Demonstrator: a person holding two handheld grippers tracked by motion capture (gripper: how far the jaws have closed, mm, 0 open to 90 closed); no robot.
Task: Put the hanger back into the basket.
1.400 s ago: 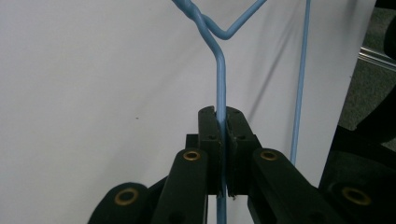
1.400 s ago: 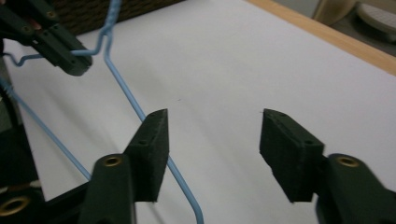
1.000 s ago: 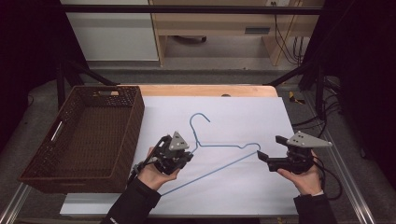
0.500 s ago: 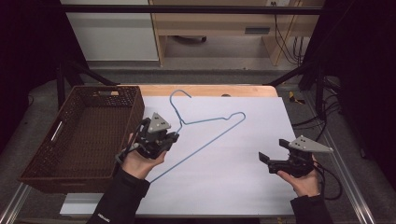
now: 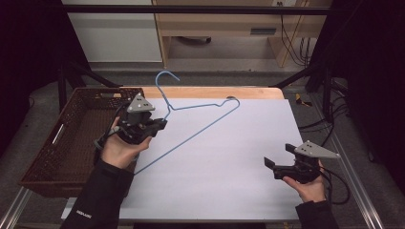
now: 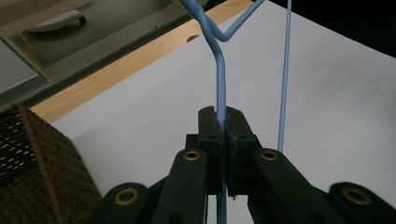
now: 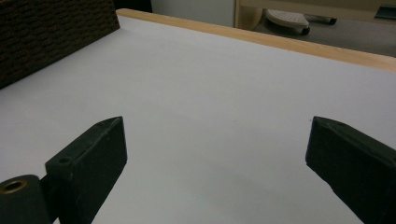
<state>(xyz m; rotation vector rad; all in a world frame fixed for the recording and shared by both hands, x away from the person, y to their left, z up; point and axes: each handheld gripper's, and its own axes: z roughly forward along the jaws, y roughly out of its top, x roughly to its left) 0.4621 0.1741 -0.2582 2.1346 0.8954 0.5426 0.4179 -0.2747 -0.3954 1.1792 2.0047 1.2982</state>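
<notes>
1. Since the earlier high-view frames the left gripper (image 5: 160,125) has carried the blue wire hanger (image 5: 200,126) up and toward the basket side of the table; a second ago the hanger lay nearer the table's middle. The right gripper (image 5: 268,163) has hardly shifted.

2. High view: the left jaws are clamped tight on the hanger's wire just below its neck. From the jaws, the hook rises up and away, past the far wooden edge of the table (image 5: 215,191), while the long bottom wire slants back down past the left hand to touch the white surface. The hanger's long axis runs from that near-left tip out to the far-right bend. The wicker basket (image 5: 52,157) stands just beside the left hand, on its outer side. The left hand is plainly the nearer one; the right gripper sits well apart, near the table's right edge.

3. Left gripper view: the two black jaws meet on the thin blue wire, which passes straight up between them and bends into the neck above. A second strand runs just beside the jaws on one side. The basket's corner (image 6: 37,163) lies low on the other side.

4. Right gripper view: the jaws stand wide open with nothing between them, bare white table ahead. The basket wall (image 7: 51,32) is far off at one corner. Nothing blocks the path toward the basket, I judge, though the hanger is wide against its rim.
</notes>
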